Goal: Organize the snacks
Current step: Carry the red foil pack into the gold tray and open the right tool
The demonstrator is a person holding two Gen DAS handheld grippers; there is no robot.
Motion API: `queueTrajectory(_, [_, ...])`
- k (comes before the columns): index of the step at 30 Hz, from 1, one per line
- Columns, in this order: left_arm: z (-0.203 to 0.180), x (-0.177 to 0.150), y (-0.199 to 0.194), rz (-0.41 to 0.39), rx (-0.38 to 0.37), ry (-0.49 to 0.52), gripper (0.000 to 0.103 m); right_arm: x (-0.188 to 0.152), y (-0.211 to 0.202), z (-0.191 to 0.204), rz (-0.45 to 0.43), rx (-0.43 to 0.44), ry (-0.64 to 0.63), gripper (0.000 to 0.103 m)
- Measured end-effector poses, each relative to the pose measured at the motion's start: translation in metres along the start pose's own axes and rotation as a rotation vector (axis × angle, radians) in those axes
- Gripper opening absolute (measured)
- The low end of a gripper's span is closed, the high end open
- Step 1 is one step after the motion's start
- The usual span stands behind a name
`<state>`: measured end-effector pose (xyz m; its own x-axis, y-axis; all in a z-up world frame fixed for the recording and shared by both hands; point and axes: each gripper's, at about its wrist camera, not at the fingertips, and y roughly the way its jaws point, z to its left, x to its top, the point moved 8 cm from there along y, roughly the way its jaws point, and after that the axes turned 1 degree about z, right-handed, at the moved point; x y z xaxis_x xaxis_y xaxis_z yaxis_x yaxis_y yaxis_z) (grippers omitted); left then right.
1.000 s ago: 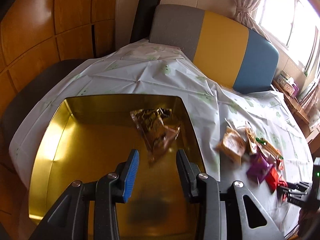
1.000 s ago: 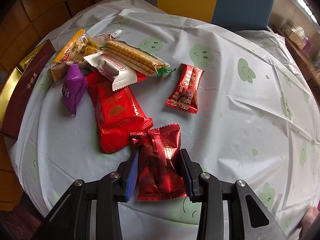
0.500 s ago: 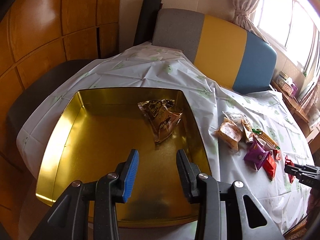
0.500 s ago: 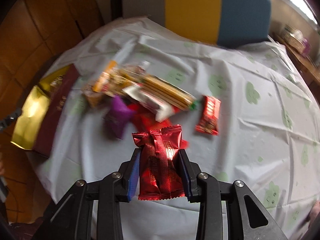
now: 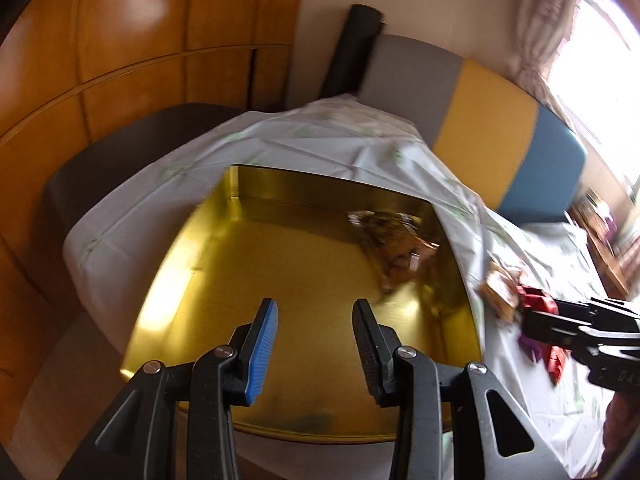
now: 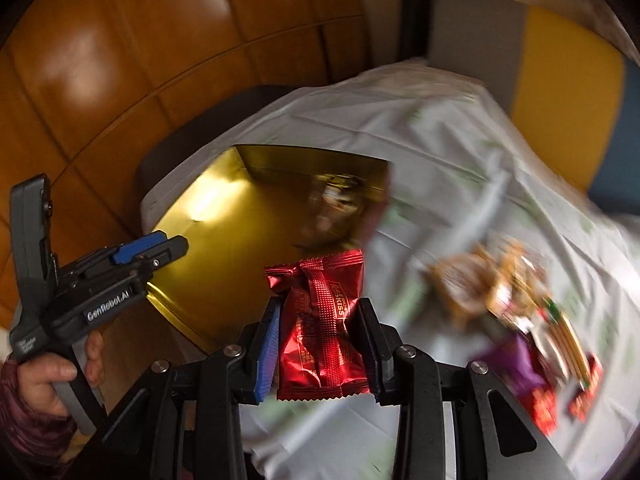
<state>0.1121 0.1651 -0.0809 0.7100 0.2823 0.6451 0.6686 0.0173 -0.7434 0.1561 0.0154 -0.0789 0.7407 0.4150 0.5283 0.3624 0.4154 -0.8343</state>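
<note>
Right wrist view has the red snack packet (image 6: 320, 320) front and centre, pinched upright between the jaws of the right gripper (image 6: 320, 316), its crimped top edge poking above the fingertips and its bottom edge hanging below them. It is held up in the air, just to the near right of the gold tin (image 6: 224, 232), over the white tablecloth (image 6: 440, 152) that covers the tabletop. Inside the tin, at its far right corner, lies one brown wrapped snack (image 6: 332, 200), blurred. Off to the right on the cloth sits the heap of remaining snacks (image 6: 516, 304): brownish packs, a purple one, red ones, all smeared by motion. At the left edge a hand (image 6: 44, 376) grips the left gripper (image 6: 154, 248), which points over the tin's near left side.

Left wrist view looks down into the same tin (image 5: 280, 272): the left gripper (image 5: 316, 340) hangs above it with jaws spread wide and nothing between them. The brown snack (image 5: 396, 248) rests in the far right corner. Coming in from the right edge, the right gripper (image 5: 568, 320) carries the red packet (image 5: 534, 300) at its tip. Behind the tabletop stands a grey, yellow and blue chair back (image 5: 480, 120).
</note>
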Motion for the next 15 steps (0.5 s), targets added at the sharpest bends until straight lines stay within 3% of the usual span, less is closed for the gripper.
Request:
queueTrajectory(8, [0.041, -0.006, 0.003, 0.011, 0.047, -0.068, 0.039, 0.017, 0.065, 0.027, 0.112, -0.039, -0.083, 0.037])
queueTrajectory(15, [0.039, -0.012, 0.010, 0.025, 0.036, -0.066, 0.039, 0.010, 0.099, 0.022, 0.198, -0.121, -0.149, 0.037])
